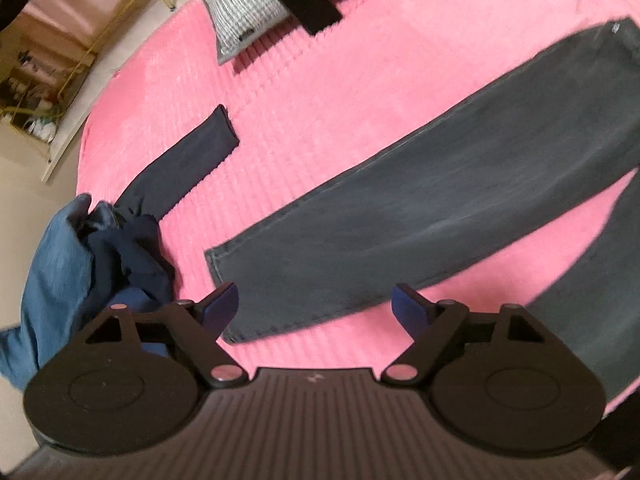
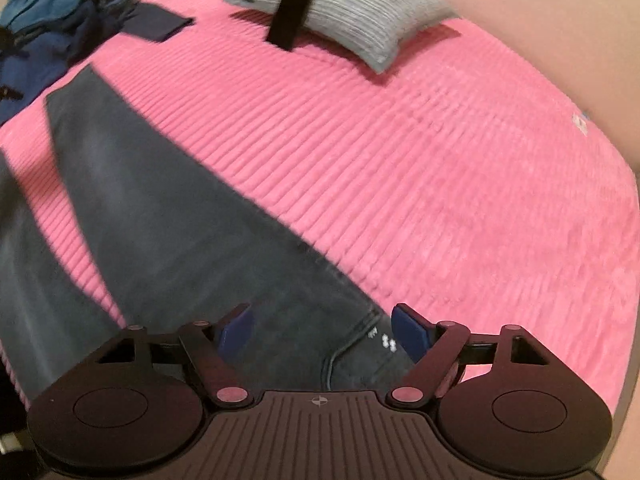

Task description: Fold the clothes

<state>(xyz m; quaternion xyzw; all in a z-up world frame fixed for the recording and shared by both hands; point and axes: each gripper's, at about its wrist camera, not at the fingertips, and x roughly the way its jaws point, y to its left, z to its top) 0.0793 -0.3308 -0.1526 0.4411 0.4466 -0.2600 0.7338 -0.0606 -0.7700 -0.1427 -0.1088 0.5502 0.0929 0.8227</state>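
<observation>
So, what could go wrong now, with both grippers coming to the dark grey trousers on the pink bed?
1. The left gripper is open over the hem of one leg of the dark grey trousers; it may pinch only the top layer.
2. The right gripper is open over the waist end; the pink bedcover may be caught too.
3. The pile of blue clothes lies near the hem and may be dragged.

The bedspread (image 1: 340,92) under my claws was bright pink with fine ribbed stripes. The jeans (image 1: 440,200) spread across it were plain dark grey, with small white marks near the waist. A cushion (image 2: 360,12) near the far edge was grey with thin pale stripes, and a plain black strip (image 2: 292,16) lay over it. The heap of clothes (image 1: 80,248) at the edge was navy and denim blue. My finger pads (image 1: 218,308) were dark blue.
</observation>
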